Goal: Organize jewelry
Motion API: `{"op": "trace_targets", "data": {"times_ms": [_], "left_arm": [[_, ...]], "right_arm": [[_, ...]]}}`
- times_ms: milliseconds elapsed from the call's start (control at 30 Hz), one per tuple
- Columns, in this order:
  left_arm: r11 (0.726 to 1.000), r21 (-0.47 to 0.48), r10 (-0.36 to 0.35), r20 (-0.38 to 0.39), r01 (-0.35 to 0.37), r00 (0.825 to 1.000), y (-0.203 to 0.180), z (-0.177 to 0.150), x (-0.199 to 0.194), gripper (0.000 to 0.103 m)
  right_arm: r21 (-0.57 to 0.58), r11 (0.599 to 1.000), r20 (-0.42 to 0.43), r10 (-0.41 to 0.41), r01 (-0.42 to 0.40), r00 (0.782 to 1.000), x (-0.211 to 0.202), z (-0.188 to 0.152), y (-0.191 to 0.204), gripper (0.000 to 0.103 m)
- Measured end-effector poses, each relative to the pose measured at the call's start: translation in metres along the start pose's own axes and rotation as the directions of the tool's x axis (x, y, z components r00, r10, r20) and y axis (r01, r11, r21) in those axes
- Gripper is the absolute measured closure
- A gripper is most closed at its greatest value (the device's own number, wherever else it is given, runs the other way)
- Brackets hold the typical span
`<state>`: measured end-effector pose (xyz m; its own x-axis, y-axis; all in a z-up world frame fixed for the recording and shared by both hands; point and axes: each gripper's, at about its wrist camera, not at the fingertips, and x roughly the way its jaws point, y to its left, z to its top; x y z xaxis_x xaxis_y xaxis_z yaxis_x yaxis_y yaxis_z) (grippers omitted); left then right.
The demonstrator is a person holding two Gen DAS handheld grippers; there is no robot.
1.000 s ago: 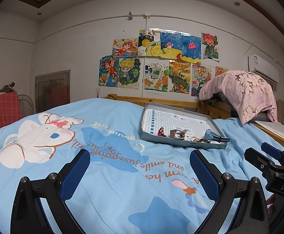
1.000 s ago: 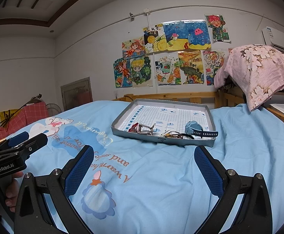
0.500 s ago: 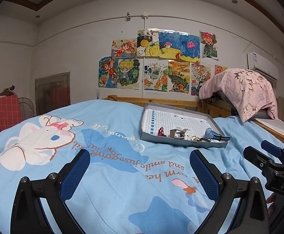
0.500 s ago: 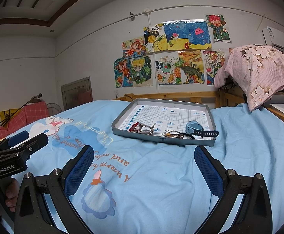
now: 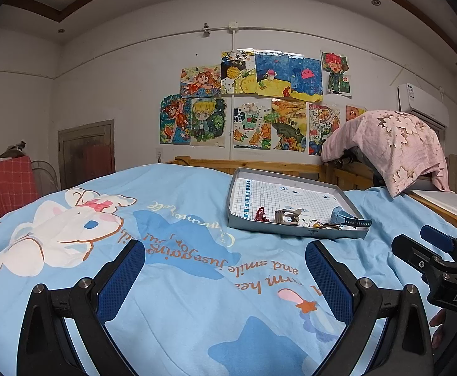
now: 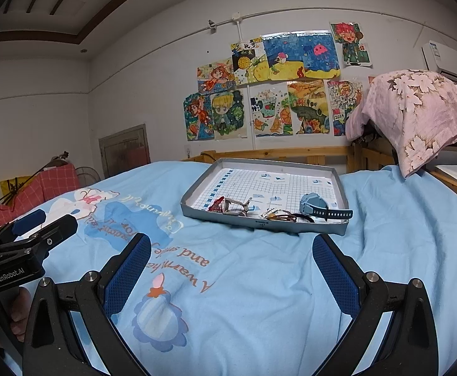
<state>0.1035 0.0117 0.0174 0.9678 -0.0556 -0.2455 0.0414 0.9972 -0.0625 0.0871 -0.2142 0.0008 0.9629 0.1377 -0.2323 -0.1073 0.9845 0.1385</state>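
Fingers on both grippers stand wide apart and hold nothing: the left gripper (image 5: 225, 277) and the right gripper (image 6: 231, 277) hover low over the blanket (image 6: 260, 282), well short of the jewelry. That jewelry lies along the near edge of the tray (image 6: 338, 181): a red piece (image 6: 215, 204), a metal clip (image 6: 236, 205), a tangle of thin bands (image 6: 280, 216) and a blue watch (image 6: 314, 205) whose strap (image 6: 338, 214) hangs over the rim. All of it looks light and small; the bands are limp and may snag each other, so I would pinch one strand. The watch seems stiffest, best taken across its body. The tray sits on soft bedding and may tip if pressed.
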Motion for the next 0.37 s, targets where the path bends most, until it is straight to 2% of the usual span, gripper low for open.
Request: {"op": "trace_targets", "data": {"times_ms": [367], "left_arm": [[1.0, 0.002, 0.0, 0.0, 0.0, 1.0, -0.0014, -0.0003, -0.0007, 0.0]], "right_arm": [[0.0, 1.0, -0.001, -0.001, 0.001, 1.0, -0.0003, -0.0001, 0.0014, 0.002]]}}
